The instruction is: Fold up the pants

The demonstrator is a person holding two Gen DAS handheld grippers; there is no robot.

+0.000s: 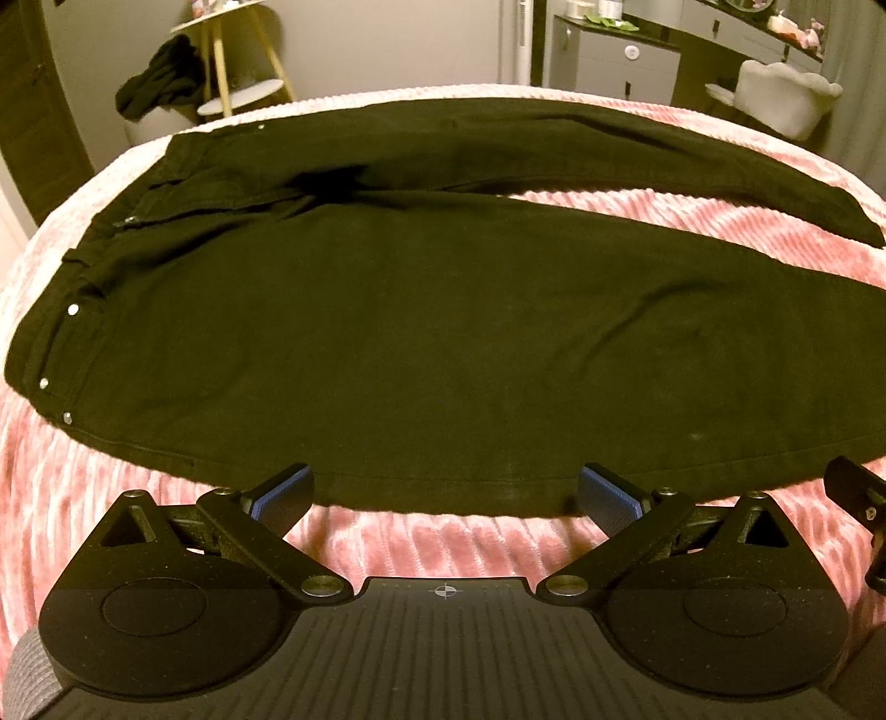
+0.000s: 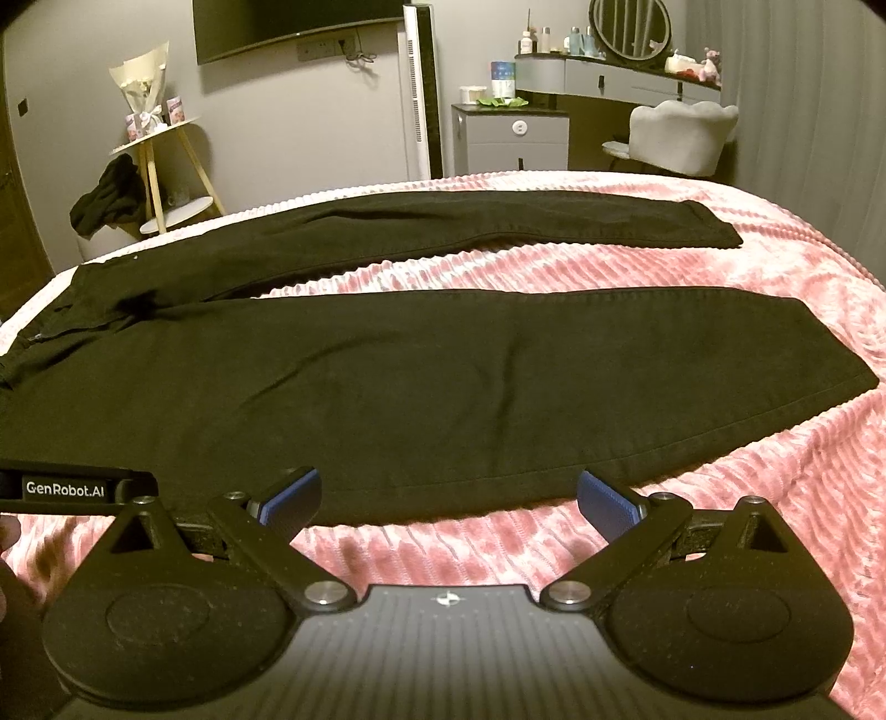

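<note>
- Both grippers are sitting nearest the lens: the left gripper (image 1: 446, 490) and the right gripper (image 2: 448, 493) are each holding their jaws wide apart with nothing between the blue pads (image 1: 288, 490), hovering at the near edge of the pants, just above the bedspread.
- Spreading under everything, the bed (image 2: 720, 531) is wearing a pink ribbed plush cover that is filling most of both views.
- Lying flat across the bed, the black pants (image 2: 387, 387) are stretching sideways, waistband to the left, hems to the right, the two legs splayed apart so pink cover is showing between them; the near leg is lying just beyond both grippers.
- Standing past the far side of the bed, a grey vanity surface (image 2: 620, 72) is carrying bottles and a round mirror (image 2: 628, 27), with a pale upholstered chair (image 2: 681, 135) drawn up beside it.
- Hanging on the grey wall, a dark screen (image 2: 293, 22) is sitting above a socket plate, and a slim white tower fan (image 2: 421, 88) is standing to its right.
- Standing in the left corner, a small round side table (image 2: 160, 171) with yellow legs is holding a wrapped bouquet, and a dark garment (image 2: 105, 199) is slumping against it.
- Along the waistband, small metal rivets (image 1: 72, 310) are glinting.
</note>
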